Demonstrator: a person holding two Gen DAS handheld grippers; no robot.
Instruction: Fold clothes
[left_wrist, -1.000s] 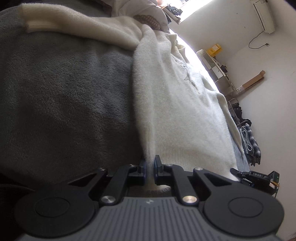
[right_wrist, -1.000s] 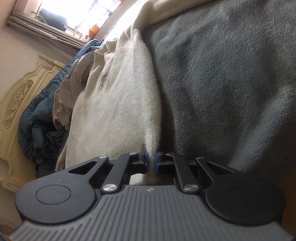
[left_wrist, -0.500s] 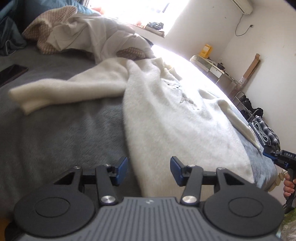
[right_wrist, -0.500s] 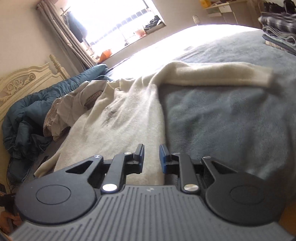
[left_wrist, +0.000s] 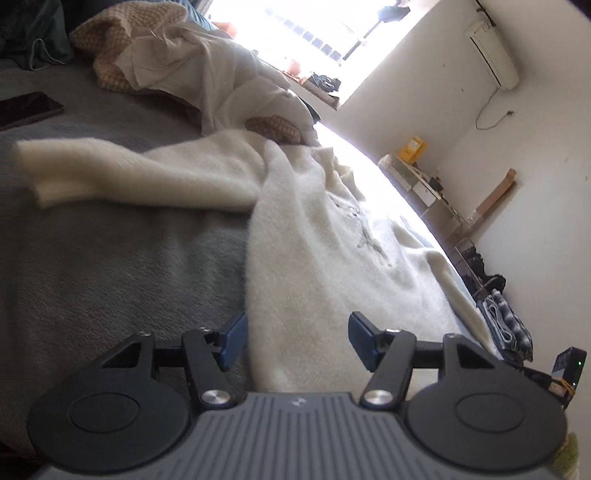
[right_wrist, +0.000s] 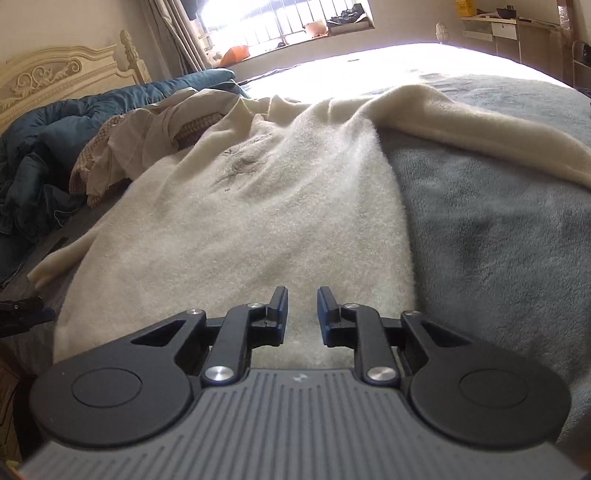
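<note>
Left wrist view has the left tool opening empty over the cream sweater spread on the bed, right tool slightly parted, so a careless regrab could bunch its sleeve.

Sweater flat on blanket (clothes pile behind)

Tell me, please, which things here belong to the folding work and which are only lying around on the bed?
For the job:
cream sweater
left gripper, jaws opening, nothing held
right gripper, open over the sweater

Just lying about:
dark phone
blue quilt
beige clothes heap
</note>
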